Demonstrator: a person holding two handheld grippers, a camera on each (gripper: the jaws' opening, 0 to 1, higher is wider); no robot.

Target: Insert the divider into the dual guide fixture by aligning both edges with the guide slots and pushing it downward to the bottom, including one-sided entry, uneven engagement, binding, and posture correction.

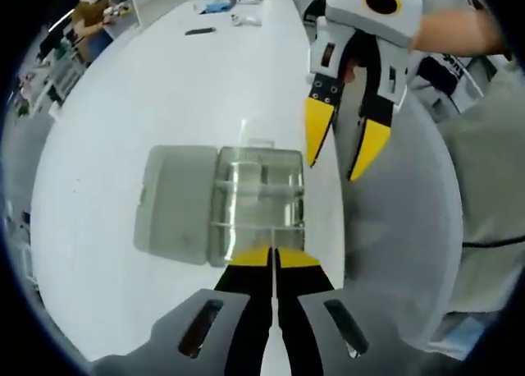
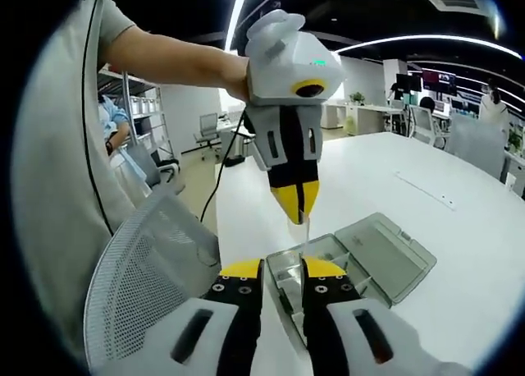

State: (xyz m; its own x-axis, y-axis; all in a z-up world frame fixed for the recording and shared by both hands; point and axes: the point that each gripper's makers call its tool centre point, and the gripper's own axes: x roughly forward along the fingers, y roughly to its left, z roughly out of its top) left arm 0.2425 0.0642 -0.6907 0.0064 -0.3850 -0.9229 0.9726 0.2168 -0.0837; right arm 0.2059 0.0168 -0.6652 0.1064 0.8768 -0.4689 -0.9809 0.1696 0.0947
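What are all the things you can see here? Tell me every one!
box: one, clear plastic, on the table, open
lid: one, cloudy grey, lying flat beside the box
divider: one, thin and clear, hard to see, hanging above the box
table: one, white, long
chair: one, grey mesh, beside the table
arm: one, bare, reaching to the left hand-held gripper
left hand-held gripper: one, white with yellow tips, shut, seemingly pinching the divider
right hand-held gripper: one, white with yellow tips, open, beside the box
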